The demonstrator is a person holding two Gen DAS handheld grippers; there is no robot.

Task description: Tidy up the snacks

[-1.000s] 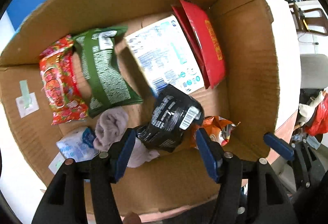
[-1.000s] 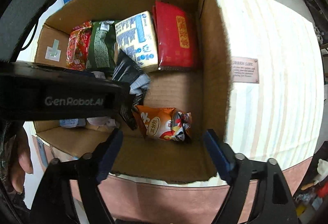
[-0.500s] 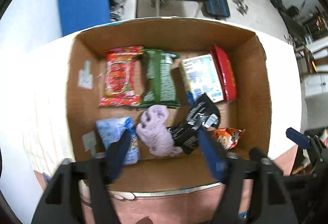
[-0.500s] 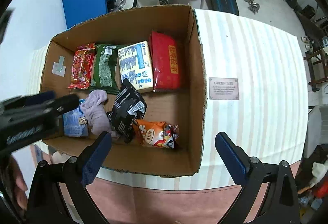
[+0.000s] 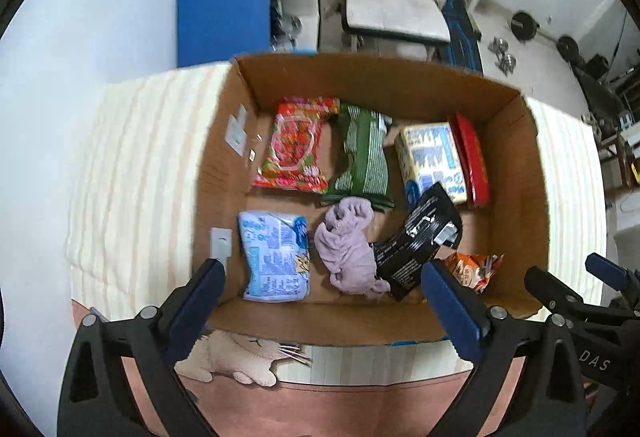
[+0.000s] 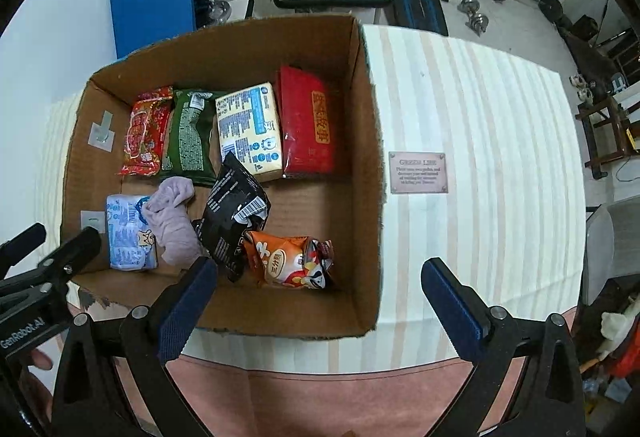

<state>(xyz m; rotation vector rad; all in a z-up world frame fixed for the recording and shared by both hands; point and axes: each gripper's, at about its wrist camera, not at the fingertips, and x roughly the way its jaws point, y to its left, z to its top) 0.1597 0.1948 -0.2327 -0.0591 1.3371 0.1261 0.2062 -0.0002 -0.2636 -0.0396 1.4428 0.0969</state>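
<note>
Nearest the cameras, the left claw (image 5: pixel 320 301) and the right claw (image 6: pixel 318 297) both hang spread wide and empty above the near wall of the cardboard box (image 6: pixel 360 165), which stands on the striped table (image 6: pixel 480 117).

Just beyond that wall lies the loose front row. A pale blue packet (image 6: pixel 126 233) sits flat at the left. A lilac cloth bundle (image 6: pixel 172 225) is crumpled beside it, touching it. A black packet (image 6: pixel 234 213) stands tilted, leaning over the edge of an orange packet (image 6: pixel 288 261) that lies askew.

Farther back, a tidy row lines the far wall side by side: a red patterned packet (image 6: pixel 146 131), a green packet (image 6: pixel 188 137), a white-and-blue packet (image 6: pixel 250 131) and a plain red packet (image 6: pixel 308 121).

As a judgement, the work looks well past halfway: every snack is in the box and the back row is set. What seems left is to lay the black and orange packets straight in the bare right half of the front, and perhaps deal with the cloth, which is no snack. Beyond the box, a small plaque (image 6: pixel 418 173) lies on the table.
</note>
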